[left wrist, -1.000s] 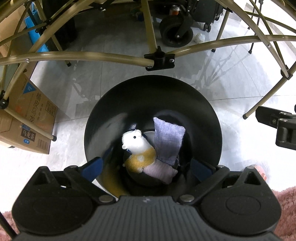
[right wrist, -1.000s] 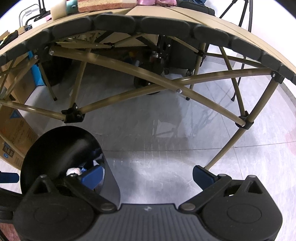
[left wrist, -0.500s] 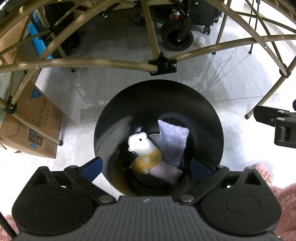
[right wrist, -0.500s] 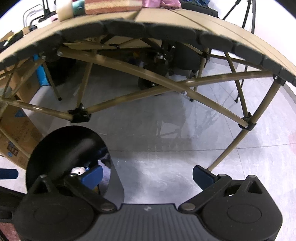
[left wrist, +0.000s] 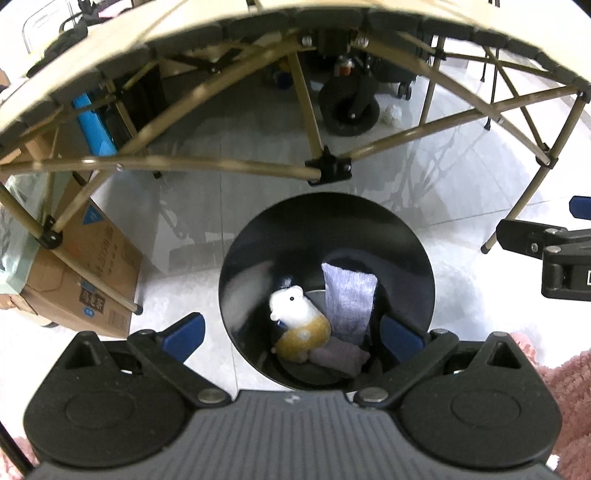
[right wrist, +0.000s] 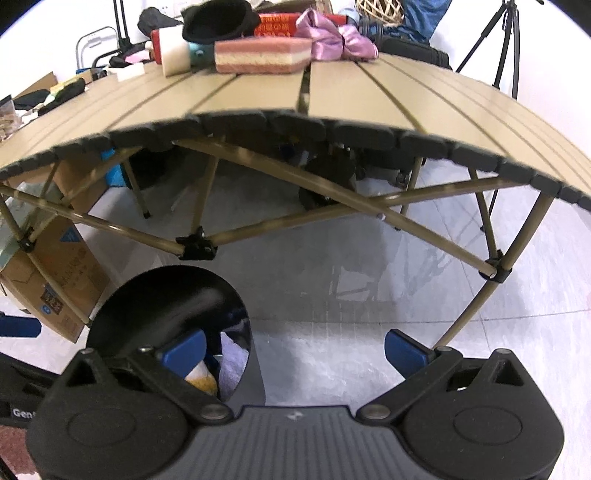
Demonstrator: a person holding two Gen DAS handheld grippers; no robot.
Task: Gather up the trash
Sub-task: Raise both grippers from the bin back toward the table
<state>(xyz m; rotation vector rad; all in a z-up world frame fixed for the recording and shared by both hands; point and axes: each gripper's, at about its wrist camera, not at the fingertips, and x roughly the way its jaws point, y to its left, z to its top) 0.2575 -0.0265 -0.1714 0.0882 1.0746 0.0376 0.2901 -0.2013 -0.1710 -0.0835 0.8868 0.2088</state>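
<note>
A black round bin (left wrist: pixel 325 229) stands on the floor below the table's near edge. Inside it lie a white and yellow plush toy (left wrist: pixel 299 321) and a grey-lilac cloth pouch (left wrist: pixel 349 299). My left gripper (left wrist: pixel 291 336) hangs open above the bin's near rim, nothing between its blue pads. In the right wrist view the bin (right wrist: pixel 162 295) sits at lower left, and my right gripper (right wrist: pixel 293 350) is open and empty beside it. On the tan slatted table (right wrist: pixel 332 96) rest a pink striped sponge (right wrist: pixel 262 55), a white roll (right wrist: pixel 173 51), a black cloth (right wrist: pixel 218 20) and a pink cloth (right wrist: pixel 334 42).
Tan folding legs and cross-bars (left wrist: pixel 221 162) span the space under the table. A cardboard box (left wrist: pixel 85 273) sits at the left on the pale tiled floor. A black wheel (left wrist: pixel 349 107) and a crumpled white ball (left wrist: pixel 391 114) lie beyond. A tripod (right wrist: pixel 495 40) stands far right.
Both grippers have risen and pulled back from the bin. The tabletop and its objects have come into the right wrist view. The bin's contents have not moved.
</note>
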